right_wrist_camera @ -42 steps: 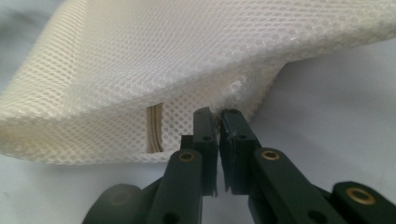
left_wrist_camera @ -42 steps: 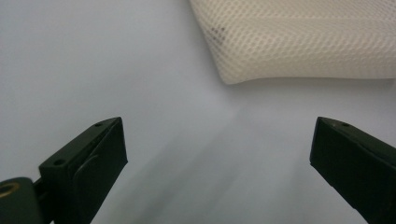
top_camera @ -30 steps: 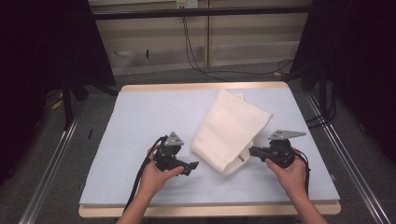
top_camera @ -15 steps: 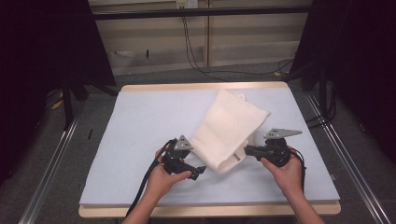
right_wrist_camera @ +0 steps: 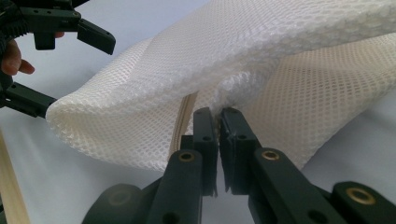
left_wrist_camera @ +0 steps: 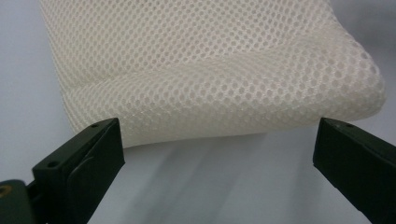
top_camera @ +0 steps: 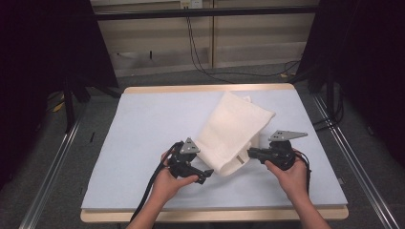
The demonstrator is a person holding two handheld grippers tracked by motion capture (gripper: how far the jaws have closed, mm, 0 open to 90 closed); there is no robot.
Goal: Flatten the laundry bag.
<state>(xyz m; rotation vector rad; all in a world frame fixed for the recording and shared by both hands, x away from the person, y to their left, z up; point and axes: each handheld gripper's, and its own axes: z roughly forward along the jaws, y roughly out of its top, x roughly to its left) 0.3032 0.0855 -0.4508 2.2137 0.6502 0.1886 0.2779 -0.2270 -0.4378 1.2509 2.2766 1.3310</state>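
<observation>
The cream-white mesh laundry bag (top_camera: 234,133) is seen lying on the pale blue padded table cover (top_camera: 143,143), right of the middle and toward the near half of the table. Its long axis runs diagonally, from the far right corner near the back down to the near left, and the near end, where a zip strip (right_wrist_camera: 184,112) is visible, points toward the person. That near end is lifted off the cover and curls upward, as the right gripper view shows.

Compared with the picture of a second ago, the left gripper (top_camera: 203,175) has been brought inward along the near side of the table, from a place well apart from the bag to one just beside its near corner. The right gripper (top_camera: 249,153) has hardly been shifted. From this it is judged that a second grasp is being prepared, so that the open end can be held at two points.

The right gripper's jaws are pressed together on the mesh edge beside the zip, with only the fabric between them. The left gripper's jaws are held wide apart, with the rounded fold of the bag (left_wrist_camera: 224,107) lying ahead of them and nothing yet pinched.

Further out, the wooden table edge (top_camera: 210,215) and the grey floor (top_camera: 57,157) are seen.
</observation>
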